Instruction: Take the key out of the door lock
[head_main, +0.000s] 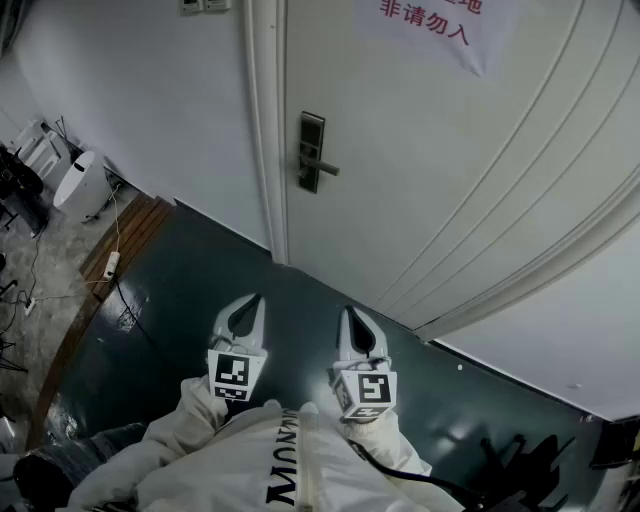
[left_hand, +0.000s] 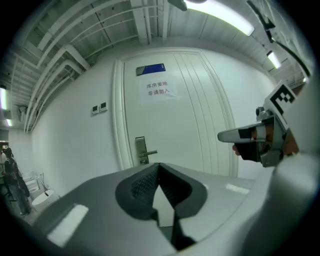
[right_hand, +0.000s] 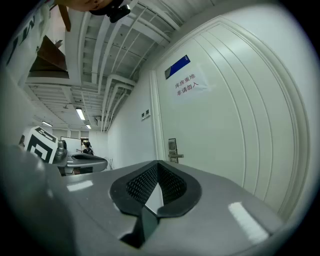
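A: where's the key sitting rn? not spotting it

B: can't make it out tbh, it's too small from here. The lock plate (head_main: 312, 150) it's meant to be in is showing as a tall metal strip w/ a darker top part. It's sitting on the left edge of the white door (head_main: 450, 180), w/ a lever handle (head_main: 326, 169) sticking out to the right, well apart from both grippers

A: counts?

B: 1 door, 1 lock plate, 1 lever handle, 1 paper sign (head_main: 440, 25) w/ red characters, 1 blue plate (left_hand: 150, 69) above that, 2 grippers. The left gripper (left_hand: 159, 166) is sitting w/ jaws pressed together and nothing in them, and the right gripper (right_hand: 157, 163) is doing the same. Both are pointing at the door, side by side

A: and the room?

B: a dark glossy floor (head_main: 180, 290) is running up to the door. A white wall (head_main: 140, 90) is standing left of the frame, w/ a wooden strip (head_main: 140, 225) below it and a power strip (head_main: 112, 263) lying at its edge. Strip lights (left_hand: 220, 12) are glowing overhead
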